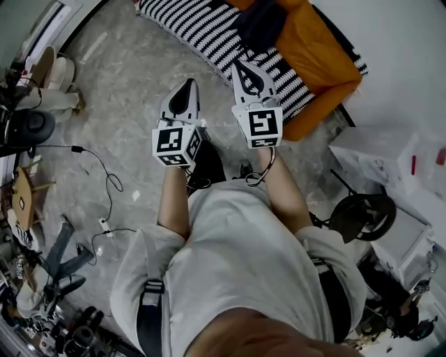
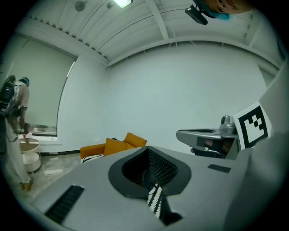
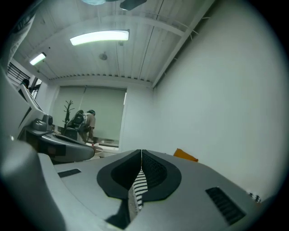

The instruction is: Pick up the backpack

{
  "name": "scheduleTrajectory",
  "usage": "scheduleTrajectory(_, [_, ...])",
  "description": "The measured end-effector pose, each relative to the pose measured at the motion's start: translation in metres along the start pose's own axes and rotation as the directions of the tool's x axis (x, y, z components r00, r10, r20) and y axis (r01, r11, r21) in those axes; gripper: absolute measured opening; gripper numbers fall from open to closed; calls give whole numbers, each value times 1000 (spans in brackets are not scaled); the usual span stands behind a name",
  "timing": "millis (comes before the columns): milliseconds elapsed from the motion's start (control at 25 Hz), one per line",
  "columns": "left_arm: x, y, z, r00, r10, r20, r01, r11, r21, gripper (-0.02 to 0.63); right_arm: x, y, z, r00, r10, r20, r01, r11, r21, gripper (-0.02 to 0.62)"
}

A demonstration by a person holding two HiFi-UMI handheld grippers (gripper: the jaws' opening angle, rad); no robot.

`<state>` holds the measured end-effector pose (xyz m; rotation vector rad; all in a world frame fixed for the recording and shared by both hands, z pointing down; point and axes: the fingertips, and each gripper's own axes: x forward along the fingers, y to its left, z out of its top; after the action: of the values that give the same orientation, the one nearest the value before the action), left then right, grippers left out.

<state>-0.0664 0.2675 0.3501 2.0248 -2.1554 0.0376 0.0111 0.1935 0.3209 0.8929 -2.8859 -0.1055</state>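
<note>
- Setting: a living-room mock-up inside a studio or lab.
- Domestic evidence: orange sofa [image 1: 317,52], striped blanket [image 1: 209,31], stone-pattern floor [image 1: 132,90].
- Technical evidence: loose cables [image 1: 106,176], cluttered equipment [image 1: 56,307], strip light [image 3: 99,38] on a panelled ceiling.

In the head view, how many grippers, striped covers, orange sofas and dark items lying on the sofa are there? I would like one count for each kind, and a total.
Grippers: 2 (left gripper, right gripper)
Striped cover: 1
Orange sofa: 1
Dark item on the sofa: 1 (too unclear to name)
Total: 5
</note>
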Motion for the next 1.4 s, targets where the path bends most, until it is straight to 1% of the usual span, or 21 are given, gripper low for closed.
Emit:
scheduleTrajectory(120, [43, 21, 7, 995, -98, -27, 97, 995, -28, 11, 34, -17, -10, 996, -77, -49, 78, 997, 11, 38])
scheduleTrajectory(200, [66, 31, 11, 985, -168, -44, 166, 985, -44, 11, 50, -27, -15, 988, -137, -77, 139, 990, 23, 38])
scheduleTrajectory(280, [86, 39, 15, 972, -227, -54, 225, 973, -44, 11, 66, -36, -16, 977, -190, -95, 193, 981, 26, 38])
scheduleTrajectory(480, [122, 59, 19, 949, -310, -60, 307, 950, -57, 11, 96, -48, -23, 955, -271, -123, 277, 960, 36, 38])
scheduleTrajectory(680, [163, 61, 8, 922, -375, -93, 370, 927, -67, 11, 112, -75, -38, 926, -344, -159, 354, 934, 43, 38])
scheduleTrajectory(840, [207, 52, -2, 903, -415, -115, 409, 910, -69, 11, 127, -106, -54, 903, -391, -177, 405, 912, 56, 38])
scheduleTrajectory(960, [241, 39, -12, 880, -453, -144, 450, 891, -55, 11, 140, -138, -72, 888, -418, -194, 437, 897, 68, 38])
scheduleTrajectory(1040, [269, 33, -15, 866, -473, -163, 473, 880, -38, 11, 151, -167, -82, 874, -442, -203, 464, 883, 74, 38])
scheduleTrajectory(1120, [300, 32, -13, 860, -479, -176, 482, 876, -28, 11, 164, -200, -88, 857, -470, -212, 493, 867, 73, 38])
scheduleTrajectory(1240, [347, 34, -12, 859, -469, -204, 474, 880, -24, 12, 184, -248, -92, 837, -500, -222, 522, 851, 54, 38])
scheduleTrajectory(1400, [396, 27, -17, 847, -473, -241, 482, 876, -25, 11, 202, -294, -101, 826, -517, -226, 541, 839, 62, 38])
